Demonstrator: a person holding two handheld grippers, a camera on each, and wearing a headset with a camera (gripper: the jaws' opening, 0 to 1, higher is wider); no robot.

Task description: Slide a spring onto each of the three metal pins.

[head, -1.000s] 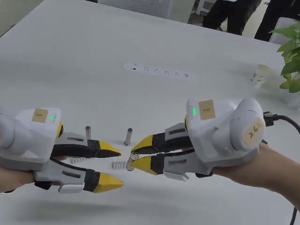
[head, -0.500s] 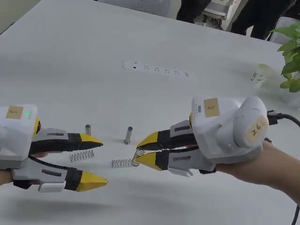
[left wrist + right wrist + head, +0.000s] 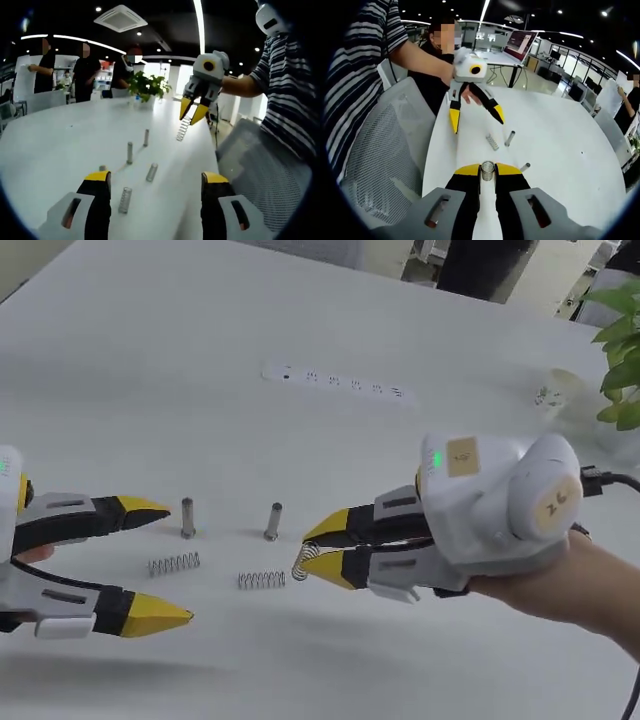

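Well, the right gripper [image 3: 310, 554] has its yellow-tipped jaws pressed together on one end of the held spring [image 3: 487, 170], whose coils hang below the tips in the left gripper view (whether the free end touches the table I cannot tell). The left gripper [image 3: 156, 177] is spread wide with nothing between its jaws, low over the white table [image 3: 200, 360] at the person's left. Between the two grippers, two metal pins stand upright and apart, the left pin [image 3: 187, 517] and the right pin [image 3: 273, 521], both bare. Nearer the person, the first loose spring [image 3: 174, 564] lies flat just in front of the left pin. The second loose spring [image 3: 261, 580] lies in front of the right pin, just beside the held spring. A power strip [image 3: 335, 383] lies farther back on the table.
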